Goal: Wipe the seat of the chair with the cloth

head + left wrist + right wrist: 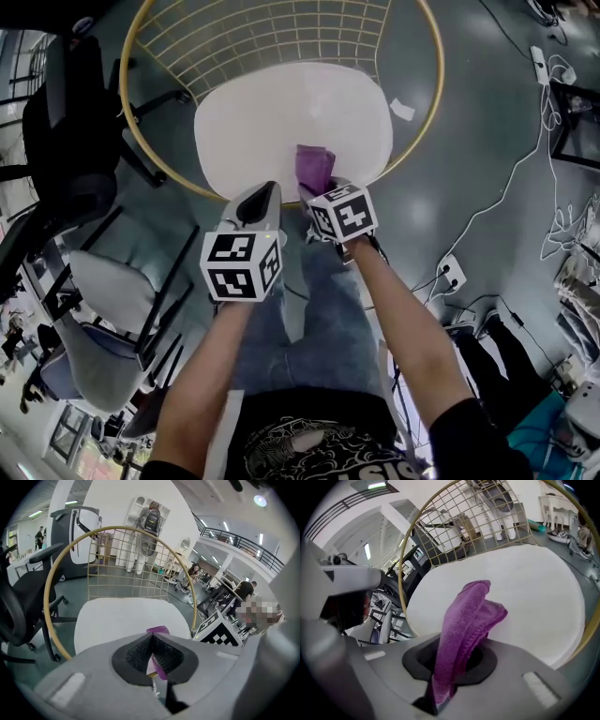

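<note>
A round chair with a gold wire frame [131, 141] carries a white seat [281, 112] [117, 620] [534, 597]. A purple cloth [314, 167] [468, 616] sticks up from my right gripper [316, 190] [454, 656], which is shut on it at the seat's near edge. The cloth's free end hangs over the white seat. My left gripper [269, 190] [151, 639] sits just left of it at the same edge, jaws shut with nothing held. In the left gripper view the cloth [158, 630] shows beyond the jaws.
A black office chair [66, 122] stands to the left, and grey chairs [103, 319] at lower left. Cables and a power strip [450, 272] lie on the floor at the right. A paper scrap [401, 110] rests by the seat's right rim.
</note>
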A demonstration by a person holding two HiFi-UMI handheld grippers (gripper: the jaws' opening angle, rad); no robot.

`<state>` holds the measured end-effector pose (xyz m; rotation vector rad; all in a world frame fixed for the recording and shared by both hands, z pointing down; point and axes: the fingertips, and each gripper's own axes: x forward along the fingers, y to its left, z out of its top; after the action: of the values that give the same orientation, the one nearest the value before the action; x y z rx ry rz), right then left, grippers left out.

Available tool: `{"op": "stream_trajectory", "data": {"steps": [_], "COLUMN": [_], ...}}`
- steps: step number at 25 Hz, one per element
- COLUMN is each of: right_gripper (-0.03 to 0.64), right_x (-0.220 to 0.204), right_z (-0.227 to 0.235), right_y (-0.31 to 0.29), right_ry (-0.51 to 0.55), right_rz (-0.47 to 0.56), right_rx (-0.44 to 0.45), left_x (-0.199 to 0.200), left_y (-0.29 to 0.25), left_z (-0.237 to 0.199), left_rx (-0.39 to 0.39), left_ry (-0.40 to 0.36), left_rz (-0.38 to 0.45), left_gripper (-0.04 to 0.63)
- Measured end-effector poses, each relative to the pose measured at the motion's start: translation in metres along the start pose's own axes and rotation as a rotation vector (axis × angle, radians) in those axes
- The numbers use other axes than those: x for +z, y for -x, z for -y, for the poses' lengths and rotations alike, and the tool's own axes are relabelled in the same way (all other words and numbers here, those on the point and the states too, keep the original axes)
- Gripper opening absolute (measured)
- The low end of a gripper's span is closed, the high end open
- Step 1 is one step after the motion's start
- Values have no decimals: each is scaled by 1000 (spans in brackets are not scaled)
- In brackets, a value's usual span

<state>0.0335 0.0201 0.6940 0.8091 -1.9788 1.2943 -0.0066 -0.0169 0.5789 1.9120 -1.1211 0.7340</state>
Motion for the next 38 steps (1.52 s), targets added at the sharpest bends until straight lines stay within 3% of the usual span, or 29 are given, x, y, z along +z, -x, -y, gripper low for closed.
{"op": "stream_trajectory", "data": {"steps": [15,27,31,38], "right_gripper": [63,63,63,63], "right_x": [10,8,15,44], "right_z": [84,109,98,18], "right_y": [63,95,106,146], "right_ry": [-183,-280,-226,-76], "right_rz": [142,218,200,238], "right_rx": [-88,-146,-137,-77], "left_x": [16,21,30,46], "left_y": [-33,-24,-11,53], "left_z": [55,77,83,75], "left_rx": [-69,-80,-56,6], "left_ry": [-79,-122,-117,-84], "left_rz": [-34,-32,-10,47], "left_gripper": [0,0,0,-2]}}
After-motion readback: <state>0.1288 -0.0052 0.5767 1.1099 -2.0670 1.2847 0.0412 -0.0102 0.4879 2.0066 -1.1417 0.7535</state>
